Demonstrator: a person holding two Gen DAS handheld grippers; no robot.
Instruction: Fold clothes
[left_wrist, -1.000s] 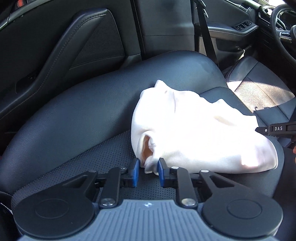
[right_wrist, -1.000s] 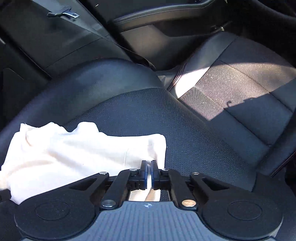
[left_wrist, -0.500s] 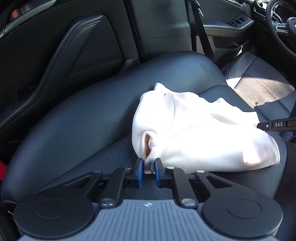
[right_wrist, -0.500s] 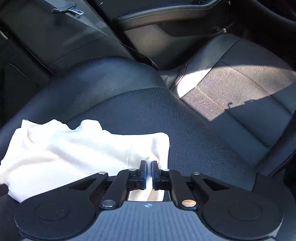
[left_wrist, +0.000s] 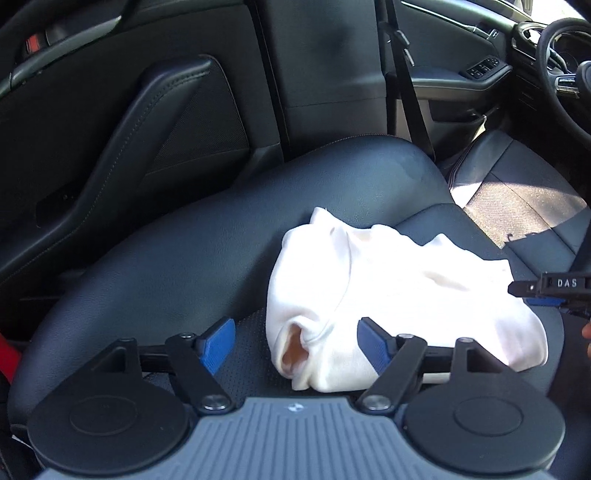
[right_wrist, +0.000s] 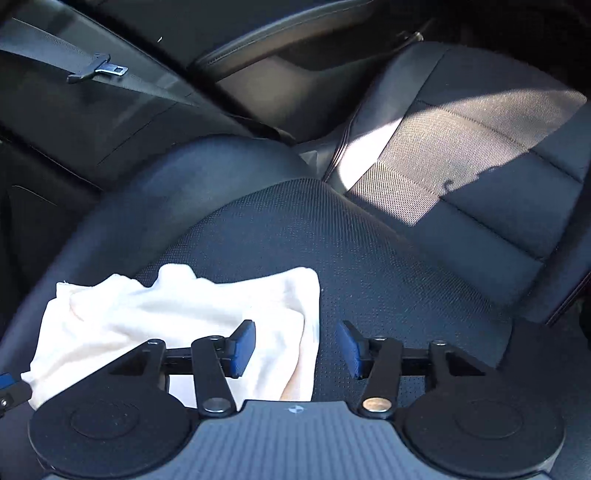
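**poster1:** Clothes-wise, just one white garment (left_wrist: 388, 295) is seen, but the biggest thing in shot is the dark car seat (left_wrist: 184, 266) it's been laid on. Its perforated centre panel (right_wrist: 332, 251) is partly covered by the bunched cloth. A second seat (right_wrist: 480, 155), lit by a sun patch, is seen further off, well apart from the cloth.

**poster2:** Agreed. The garment is rumpled, with a rolled opening turned toward the left wrist camera. The left gripper (left_wrist: 295, 341) is spread wide, its blue pads (left_wrist: 218, 343) set either side of that rolled end, nothing pinched. The right gripper (right_wrist: 295, 347) is likewise released, one pad over the cloth's edge and the other over bare seat. A seat belt buckle tongue (right_wrist: 98, 70) is spotted up top.
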